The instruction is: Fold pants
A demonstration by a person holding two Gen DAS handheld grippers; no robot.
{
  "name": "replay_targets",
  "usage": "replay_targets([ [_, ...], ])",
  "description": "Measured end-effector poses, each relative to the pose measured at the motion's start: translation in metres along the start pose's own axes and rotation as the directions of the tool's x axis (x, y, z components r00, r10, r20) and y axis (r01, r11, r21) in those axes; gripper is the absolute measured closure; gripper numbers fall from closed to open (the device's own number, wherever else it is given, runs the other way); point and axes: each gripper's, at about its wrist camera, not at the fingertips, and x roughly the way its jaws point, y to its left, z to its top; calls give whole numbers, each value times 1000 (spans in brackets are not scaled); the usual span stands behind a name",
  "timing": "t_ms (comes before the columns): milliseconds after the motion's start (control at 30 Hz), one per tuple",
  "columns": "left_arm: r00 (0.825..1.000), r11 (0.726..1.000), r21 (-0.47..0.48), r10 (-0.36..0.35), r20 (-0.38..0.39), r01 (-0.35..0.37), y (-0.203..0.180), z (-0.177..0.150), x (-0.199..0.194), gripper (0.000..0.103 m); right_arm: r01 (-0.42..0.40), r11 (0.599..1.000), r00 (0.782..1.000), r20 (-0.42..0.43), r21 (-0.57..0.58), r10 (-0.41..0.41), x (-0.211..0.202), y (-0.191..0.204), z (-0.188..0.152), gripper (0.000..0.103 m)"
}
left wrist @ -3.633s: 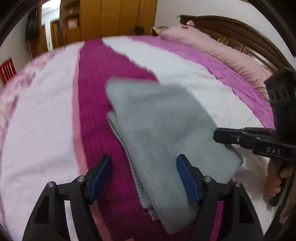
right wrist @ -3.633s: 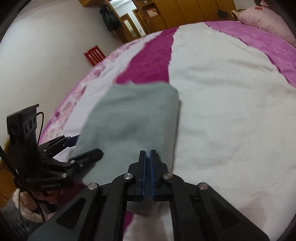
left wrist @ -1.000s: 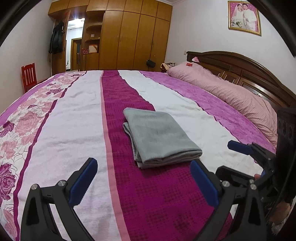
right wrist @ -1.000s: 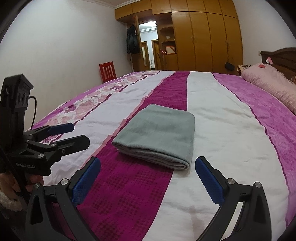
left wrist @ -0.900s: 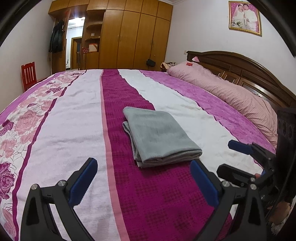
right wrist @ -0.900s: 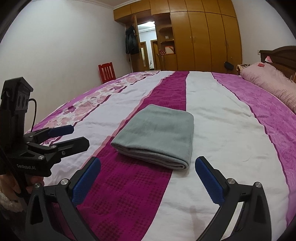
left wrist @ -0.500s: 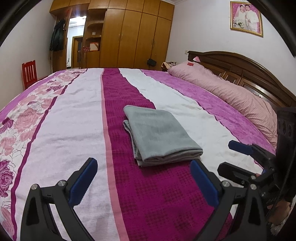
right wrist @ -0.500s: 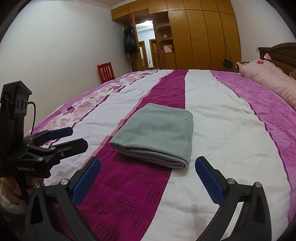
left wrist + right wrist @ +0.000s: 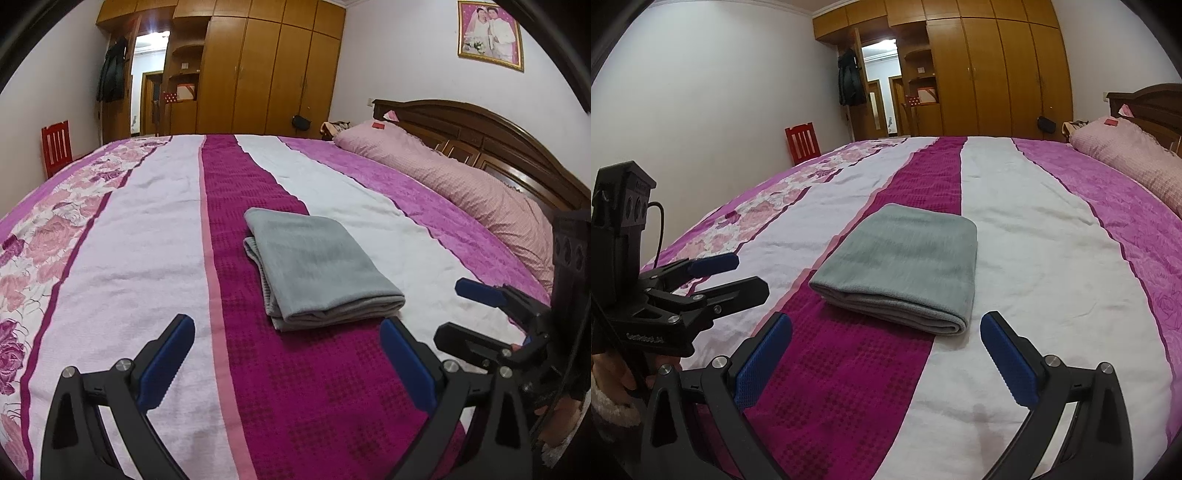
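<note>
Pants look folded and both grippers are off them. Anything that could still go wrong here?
Little, probably. The gray pants lie folded on the bedspread, but the layered edges at the near end look loose and slightly uneven; a nudge could open them. Both the left gripper and right gripper hover open nearby, so pull back without snagging.

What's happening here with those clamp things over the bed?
A person is holding a two-finger gripper in each hand and using them to fold pants. The grey pants lie on the striped bedspread as a neat folded rectangle. The left gripper and right gripper are both open and held short of the pants, touching nothing. The folding looks done.
</note>
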Motion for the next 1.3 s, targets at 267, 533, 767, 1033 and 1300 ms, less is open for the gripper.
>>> replay_targets([
  [267,1000,1000,-17,-6,-11,5,3,1,-2,1,-2,1000,1000,-8,-8,2,2,0,0,0],
  [533,1000,999,-32,-12,-22,11,5,1,-2,1,-8,1000,1000,-14,-11,8,3,1,-1,0],
  [767,1000,999,-31,-7,-27,6,6,0,-3,1,-11,1000,1000,-16,-23,11,3,3,-2,0],
  [1033,999,1000,-21,-10,-31,10,3,-1,-2,1,-1,1000,1000,-9,-17,1,2,3,-2,0],
  [1300,999,1000,-12,2,-37,-2,1,-2,1,1,12,1000,1000,-3,-4,-12,0,1,-1,0],
])
